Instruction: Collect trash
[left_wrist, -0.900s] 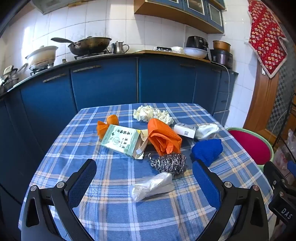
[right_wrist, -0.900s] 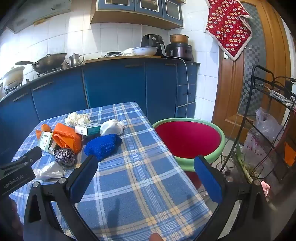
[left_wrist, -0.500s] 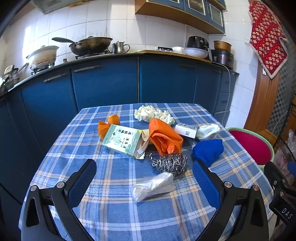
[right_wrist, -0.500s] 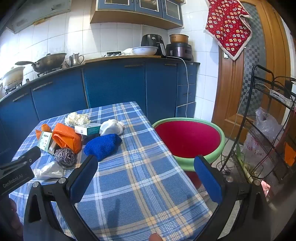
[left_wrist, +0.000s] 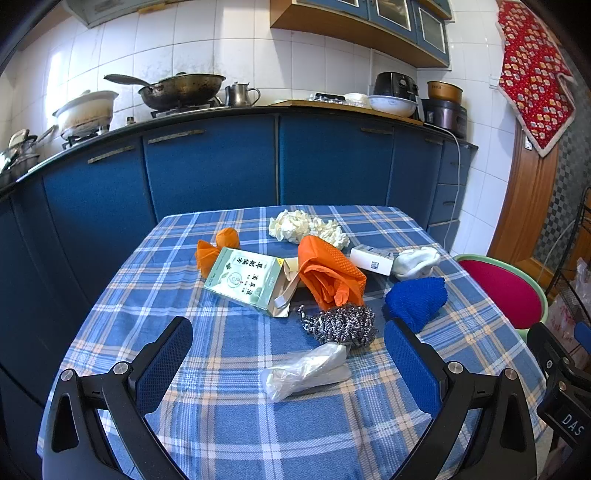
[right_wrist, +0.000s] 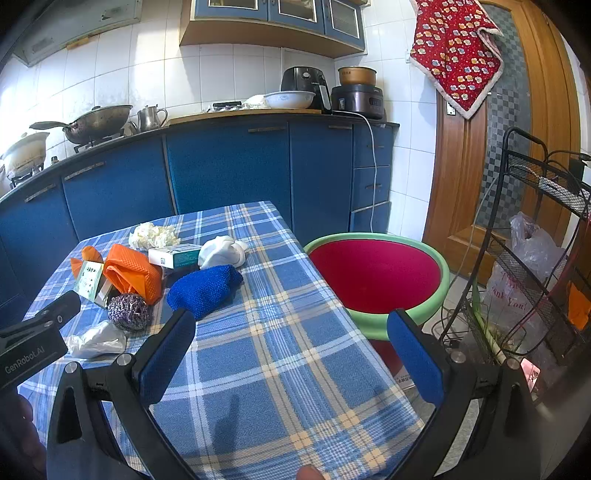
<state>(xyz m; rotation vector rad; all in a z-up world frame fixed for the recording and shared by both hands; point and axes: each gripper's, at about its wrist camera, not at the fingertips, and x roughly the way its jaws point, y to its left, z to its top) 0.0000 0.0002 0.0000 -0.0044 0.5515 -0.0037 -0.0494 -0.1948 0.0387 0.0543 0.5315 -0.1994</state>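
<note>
Two grippers hang tilted downward over the checked tablecloth (left_wrist: 229, 343), both with jaws spread wide and nothing between them. Ahead of the left gripper (left_wrist: 288, 363) lies a crumpled clear plastic bag (left_wrist: 306, 369), with a steel scourer (left_wrist: 338, 325), an orange mesh cloth (left_wrist: 328, 273), a green box (left_wrist: 245, 280) and a blue cloth (left_wrist: 415, 301) clustered beyond it. Further right, the right gripper (right_wrist: 291, 354) sits above the table's near edge, beside the red basin (right_wrist: 376, 275) with its green rim.

Tablecloth (left_wrist: 229, 435) blue plaid, cream lines. Glove (left_wrist: 328, 273) orange. Knit cloth (left_wrist: 415, 299) royal blue. Basin (right_wrist: 373, 280) red inside, green rim.
</note>
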